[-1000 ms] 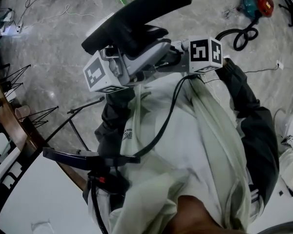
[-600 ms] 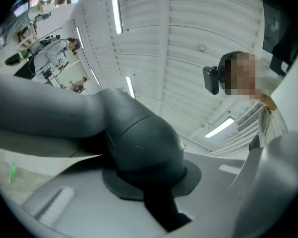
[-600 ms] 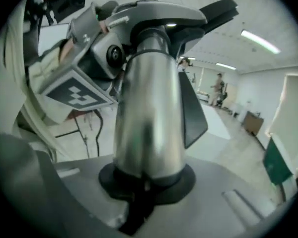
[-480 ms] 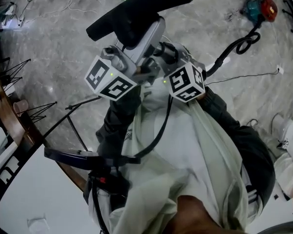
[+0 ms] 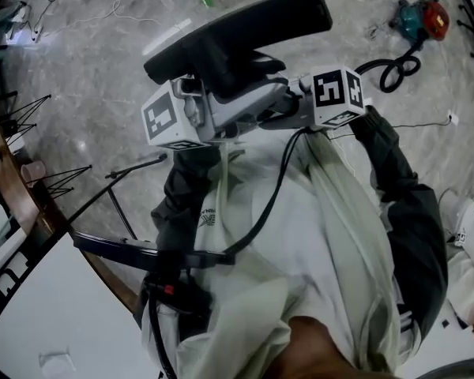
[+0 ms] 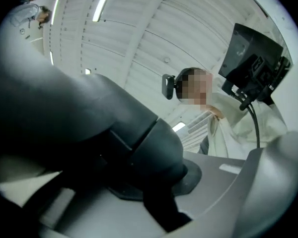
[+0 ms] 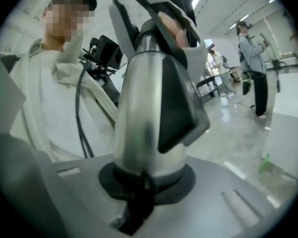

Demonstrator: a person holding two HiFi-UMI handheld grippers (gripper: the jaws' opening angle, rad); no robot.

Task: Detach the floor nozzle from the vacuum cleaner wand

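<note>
1. The person is holding the black floor nozzle [image 5: 237, 34] up in front of the chest, well above the marble floor [image 5: 87, 69], with a gripper reaching in from each side
2. The left gripper [image 6: 164, 182] is clamping the nozzle's dark grey neck [image 6: 89, 123], which is filling the space between its jaws
3. The right gripper [image 7: 144, 182] is gripping a silver tube [image 7: 139, 113], which is standing straight out of its nearly closed jaws
4. A black catch [image 7: 181, 108] is sitting on that tube's side, and the tube is running on into the nozzle's grey and black joint; whether the tube is the wand's end I cannot tell
5. In the head view the left marker cube [image 5: 170, 117] and the right marker cube [image 5: 337, 93] are sitting either side of the grey gripper bodies, just below the nozzle
6. A teal and red vacuum cleaner [image 5: 416, 8] is lying on the floor at the upper right, its black hose [image 5: 395, 61] curling beside it, well apart from the nozzle
7. A black cable [image 5: 272, 188] is hanging from the right gripper across the person's pale jacket [image 5: 332, 259]
</note>
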